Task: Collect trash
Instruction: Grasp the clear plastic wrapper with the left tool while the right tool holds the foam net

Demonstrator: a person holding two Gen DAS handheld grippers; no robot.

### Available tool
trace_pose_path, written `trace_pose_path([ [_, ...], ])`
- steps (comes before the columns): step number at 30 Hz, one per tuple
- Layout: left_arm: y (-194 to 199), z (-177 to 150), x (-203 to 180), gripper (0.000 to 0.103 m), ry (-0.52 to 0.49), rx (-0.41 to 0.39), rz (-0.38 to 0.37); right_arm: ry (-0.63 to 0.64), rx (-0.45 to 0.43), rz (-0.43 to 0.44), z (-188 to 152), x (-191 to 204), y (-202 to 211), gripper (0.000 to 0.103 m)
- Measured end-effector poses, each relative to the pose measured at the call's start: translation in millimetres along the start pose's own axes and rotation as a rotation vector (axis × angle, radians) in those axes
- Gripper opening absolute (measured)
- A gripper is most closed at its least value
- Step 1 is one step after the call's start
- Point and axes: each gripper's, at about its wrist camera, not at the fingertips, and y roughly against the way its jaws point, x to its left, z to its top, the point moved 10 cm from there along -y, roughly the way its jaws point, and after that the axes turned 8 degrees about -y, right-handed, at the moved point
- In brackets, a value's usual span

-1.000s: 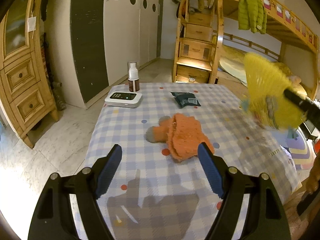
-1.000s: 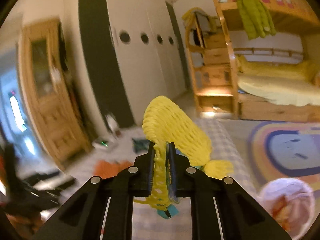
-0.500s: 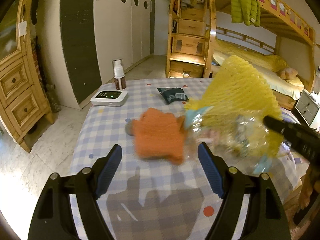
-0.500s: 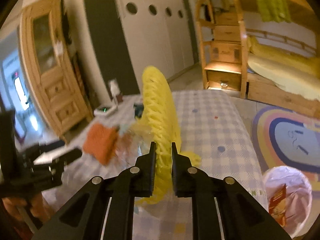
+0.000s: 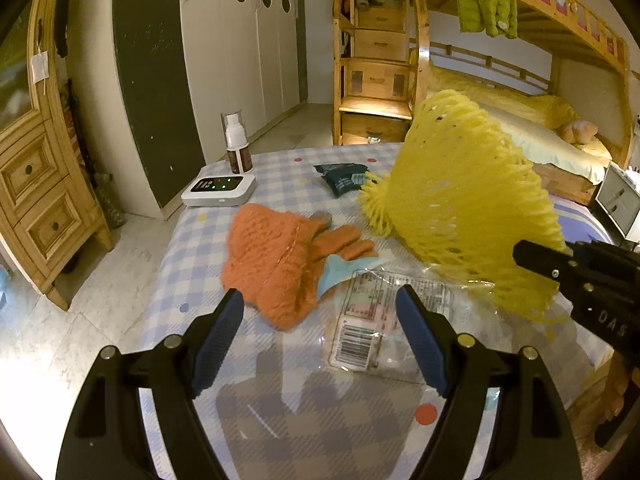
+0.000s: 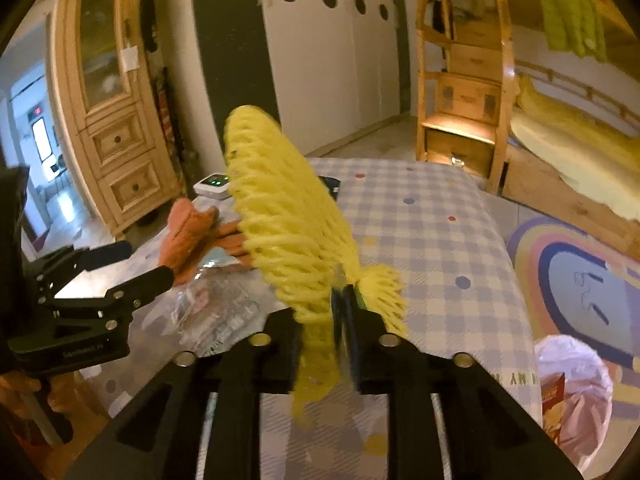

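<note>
My right gripper (image 6: 322,320) is shut on a yellow foam fruit net (image 6: 288,220), held above the checked table; the net also shows in the left wrist view (image 5: 464,208). My left gripper (image 5: 320,344) is open and empty, low over the table, its jaws either side of a clear plastic wrapper with a barcode label (image 5: 368,320). The wrapper also shows in the right wrist view (image 6: 208,312). An orange knitted glove (image 5: 280,256) lies just beyond the left fingers. A dark snack packet (image 5: 340,176) lies farther back.
A white device (image 5: 219,191) and a spray bottle (image 5: 237,144) stand at the table's far left corner. A bin with a pink bag (image 6: 572,396) stands on the floor right of the table. A wooden cabinet (image 5: 36,184) is at left, a bunk bed (image 5: 520,92) behind.
My right gripper has swung the yellow net from the right toward the table's middle. The clear wrapper has come to rest on the table between my left fingers. The glove has flipped.
</note>
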Motion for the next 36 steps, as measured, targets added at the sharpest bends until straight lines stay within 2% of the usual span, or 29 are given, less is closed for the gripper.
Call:
trace_pose_path([
  [3,1.6,-0.5,-0.2,0.076,0.002,-0.003,0.0,-0.015,-0.012,-0.015,1.5,-4.7,2.0,0.031],
  [4,1.0,-0.9,0.1,0.076,0.002,-0.003,-0.002,-0.015,-0.018,-0.022,1.9,-5.9,2.8,0.027],
  [5,2.0,-1.5,-0.7,0.076,0.002,-0.004,-0.005,-0.014,-0.021,-0.027,1.6,-6.4,3.3,0.01],
  [7,3.8,-4.3,-2.7,0.076,-0.003,-0.001,-0.015,-0.011,-0.018,-0.054,0.9,-9.9,2.4,0.01],
  [13,15.3,-21.9,-9.3,0.076,-0.005,0.017,-0.055,-0.036,0.035,-0.045,-7.2,-11.7,-2.9,0.01],
  [21,22.6,-45.9,-28.5,0.076,0.03,0.051,-0.101,-0.081,0.043,0.008,-20.8,-3.6,8.4,0.01],
  [27,15.1,-64.4,-53.7,0.078,0.067,0.119,-0.173,-0.137,0.047,0.035,-34.2,-2.6,19.9,0.01],
  [31,12.4,-61.8,-65.5,0.088,0.039,0.116,-0.186,-0.171,0.071,0.089,-44.1,3.8,25.4,0.01],
  [36,5.3,-59.8,-80.5,0.091,-0.052,0.118,-0.151,-0.194,0.072,0.119,-42.8,5.1,26.2,0.01],
])
